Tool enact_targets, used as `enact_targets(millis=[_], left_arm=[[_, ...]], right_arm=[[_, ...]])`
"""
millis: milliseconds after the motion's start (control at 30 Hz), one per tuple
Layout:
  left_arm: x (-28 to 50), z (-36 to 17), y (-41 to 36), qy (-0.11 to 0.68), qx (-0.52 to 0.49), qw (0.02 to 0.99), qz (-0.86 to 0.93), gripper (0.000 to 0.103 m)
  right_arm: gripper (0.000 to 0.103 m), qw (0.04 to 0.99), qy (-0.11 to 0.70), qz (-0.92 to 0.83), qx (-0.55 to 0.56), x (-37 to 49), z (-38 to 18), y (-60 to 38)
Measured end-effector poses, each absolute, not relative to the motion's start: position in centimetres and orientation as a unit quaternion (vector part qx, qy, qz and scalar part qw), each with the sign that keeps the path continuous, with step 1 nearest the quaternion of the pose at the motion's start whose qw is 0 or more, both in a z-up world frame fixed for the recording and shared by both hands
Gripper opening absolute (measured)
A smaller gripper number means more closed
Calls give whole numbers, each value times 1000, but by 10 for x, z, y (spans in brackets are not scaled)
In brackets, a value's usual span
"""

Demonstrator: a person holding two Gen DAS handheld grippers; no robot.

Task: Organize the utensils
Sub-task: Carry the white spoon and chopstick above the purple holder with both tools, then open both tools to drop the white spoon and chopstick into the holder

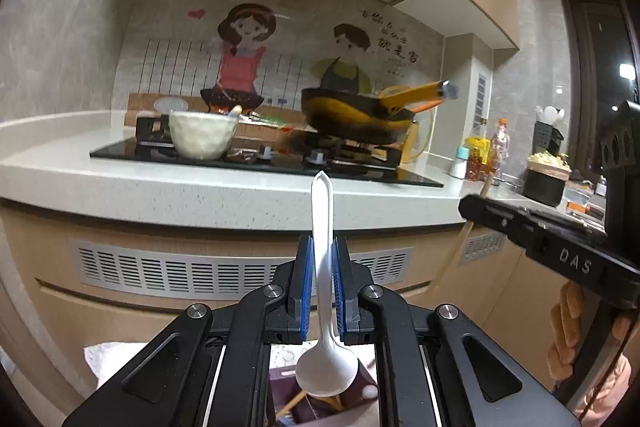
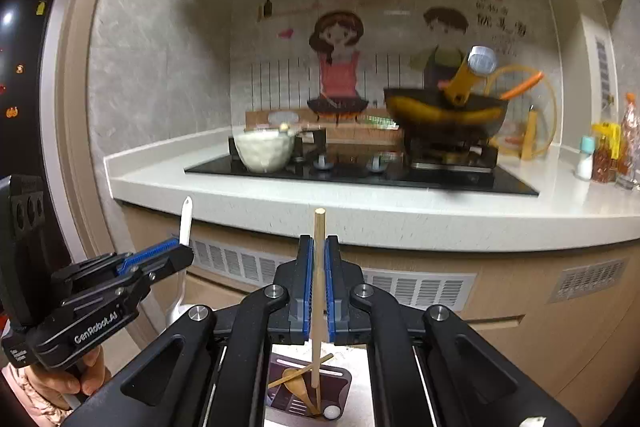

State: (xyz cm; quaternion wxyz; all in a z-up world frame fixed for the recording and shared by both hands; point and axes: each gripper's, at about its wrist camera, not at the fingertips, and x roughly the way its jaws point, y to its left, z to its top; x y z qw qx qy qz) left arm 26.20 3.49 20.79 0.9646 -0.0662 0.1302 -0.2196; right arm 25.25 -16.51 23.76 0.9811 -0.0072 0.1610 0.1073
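Utensils are mid-sort: my left gripper (image 1: 321,291) has its fingers clamped on 1 white spoon (image 1: 325,307), my right gripper (image 2: 317,291) pinches 1 wooden chopstick (image 2: 318,267), both above the purple holder (image 2: 340,383) where more wooden pieces remain.

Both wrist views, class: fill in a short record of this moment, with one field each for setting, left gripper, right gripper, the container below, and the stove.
setting: kitchen, white counter
left gripper: shut on a white spoon, bowl end down
right gripper: shut on a wooden chopstick, held upright
container below: purple bin holding a wooden spoon
stove: white bowl and pan on it
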Motion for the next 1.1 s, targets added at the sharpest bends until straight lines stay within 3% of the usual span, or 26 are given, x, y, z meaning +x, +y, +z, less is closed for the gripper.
enact_targets(millis=[200, 500, 867, 933, 1000, 1067, 1100], left_arm=[[295, 153, 20, 138, -48, 969, -198, 10], [326, 57, 11, 248, -69, 949, -184, 10], [322, 26, 9, 300, -56, 938, -165, 12], [318, 27, 10, 301, -55, 938, -164, 13], [316, 33, 11, 300, -53, 938, -165, 15], [308, 37, 13, 297, -50, 939, -166, 21], [303, 39, 14, 295, -48, 940, -166, 26]], right_arm=[[5, 972, 210, 101, -11, 280, 187, -161], [5, 953, 282, 109, -5, 294, 119, -157], [8, 940, 326, 98, -7, 296, 78, -158], [15, 933, 345, 99, -14, 298, 74, -157], [40, 931, 351, 95, -13, 295, 70, -161], [56, 934, 345, 88, -11, 289, 68, -165], [57, 936, 341, 82, -13, 284, 68, -168]])
